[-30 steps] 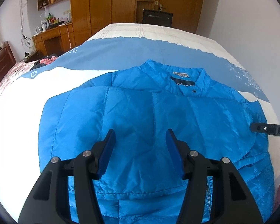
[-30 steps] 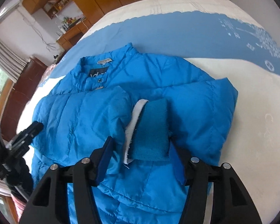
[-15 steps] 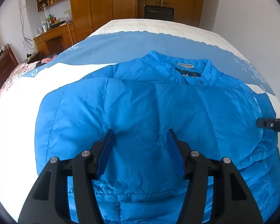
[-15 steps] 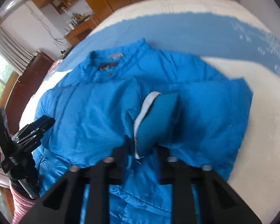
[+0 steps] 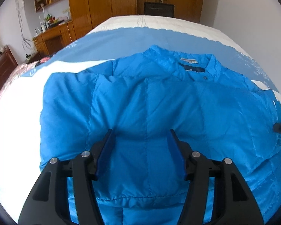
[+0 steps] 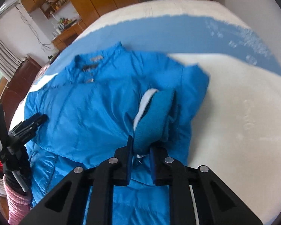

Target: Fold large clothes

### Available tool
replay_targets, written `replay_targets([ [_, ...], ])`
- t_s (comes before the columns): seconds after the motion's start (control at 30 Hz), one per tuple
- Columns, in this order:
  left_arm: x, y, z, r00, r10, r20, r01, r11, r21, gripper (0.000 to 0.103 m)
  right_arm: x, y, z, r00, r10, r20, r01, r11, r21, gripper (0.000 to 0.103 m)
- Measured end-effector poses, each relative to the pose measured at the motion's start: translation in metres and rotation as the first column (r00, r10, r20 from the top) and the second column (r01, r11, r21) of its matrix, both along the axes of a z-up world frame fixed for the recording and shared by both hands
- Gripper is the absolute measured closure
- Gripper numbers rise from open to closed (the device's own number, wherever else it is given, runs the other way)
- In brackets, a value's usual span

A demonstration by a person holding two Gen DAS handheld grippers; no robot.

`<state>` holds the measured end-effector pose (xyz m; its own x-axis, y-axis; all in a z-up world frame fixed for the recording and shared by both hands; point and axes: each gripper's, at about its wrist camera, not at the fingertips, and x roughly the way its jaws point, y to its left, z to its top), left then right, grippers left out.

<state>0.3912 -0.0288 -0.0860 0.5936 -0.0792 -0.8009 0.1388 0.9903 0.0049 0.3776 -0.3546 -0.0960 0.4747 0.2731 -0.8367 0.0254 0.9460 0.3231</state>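
A bright blue quilted jacket [image 5: 159,103] lies front-up on the bed, collar and label [image 5: 189,61] at the far end. My left gripper [image 5: 140,133] is open just above the folded left sleeve, with smooth fabric under its blue pads and nothing pinched. In the right wrist view the jacket [image 6: 84,108] has its other sleeve folded across the chest. My right gripper [image 6: 141,146] is shut on that sleeve's blue knit cuff [image 6: 153,116], which bunches upward and shows a white inner edge [image 6: 144,103]. The left gripper [image 6: 31,123] also appears at the left there.
The bed cover [image 6: 234,112] is white with a wide blue band [image 5: 131,41] beyond the collar. Wooden wardrobes [image 5: 112,3] and a cluttered desk [image 5: 52,35] stand past the bed's far left. A white wall runs along the right. A pink sleeve [image 6: 16,202] shows at lower left.
The right gripper's jaws closed from wide apart onto the knit cuff, and the cuff now bunches up between them. The left gripper stays open over the jacket.
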Motion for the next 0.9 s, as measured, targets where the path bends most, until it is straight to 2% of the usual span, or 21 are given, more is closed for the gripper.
replay_targets([
  [0.07,0.000,0.003,0.002,1.000,0.009,-0.006,-0.009,1.000,-0.014,0.045,-0.002,0.001,0.005,1.000,0.007,0.004,-0.006,1.000,-0.019,0.083],
  [0.13,-0.002,0.003,0.006,1.000,0.027,-0.011,-0.028,1.000,-0.015,0.045,-0.008,-0.003,0.012,1.000,-0.009,0.007,0.009,1.000,-0.012,0.073],
  [0.27,-0.017,-0.005,0.028,0.999,0.029,0.021,-0.029,0.999,-0.020,0.046,-0.025,-0.009,0.044,0.994,-0.066,0.086,0.071,0.996,-0.059,0.073],
  [0.37,-0.026,-0.019,0.042,0.998,0.000,0.067,-0.002,1.000,0.026,0.045,-0.025,0.004,0.056,0.992,-0.036,0.122,0.044,0.997,-0.064,0.073],
  [0.47,-0.025,-0.027,0.036,0.998,-0.026,0.049,0.024,0.999,0.047,0.045,-0.012,0.022,0.044,0.996,0.001,0.091,0.005,0.998,-0.064,0.075],
  [0.6,-0.011,-0.022,0.017,1.000,-0.008,-0.001,0.008,0.999,0.053,0.045,0.001,0.032,0.022,0.999,0.002,0.043,0.003,0.994,-0.111,0.077],
  [0.7,-0.004,-0.015,0.005,1.000,0.004,-0.030,-0.003,0.999,0.045,0.044,0.003,0.035,0.015,0.999,-0.002,0.035,0.007,0.991,-0.136,0.078],
  [0.8,-0.001,-0.011,-0.001,0.999,0.007,-0.044,-0.006,1.000,0.017,0.044,0.001,0.034,0.007,0.999,-0.021,0.034,0.026,0.989,-0.149,0.084],
  [0.9,-0.003,-0.013,-0.002,0.999,0.017,-0.033,-0.016,0.999,0.035,0.044,0.000,0.034,0.005,0.999,-0.033,0.042,0.038,0.988,-0.150,0.084],
])
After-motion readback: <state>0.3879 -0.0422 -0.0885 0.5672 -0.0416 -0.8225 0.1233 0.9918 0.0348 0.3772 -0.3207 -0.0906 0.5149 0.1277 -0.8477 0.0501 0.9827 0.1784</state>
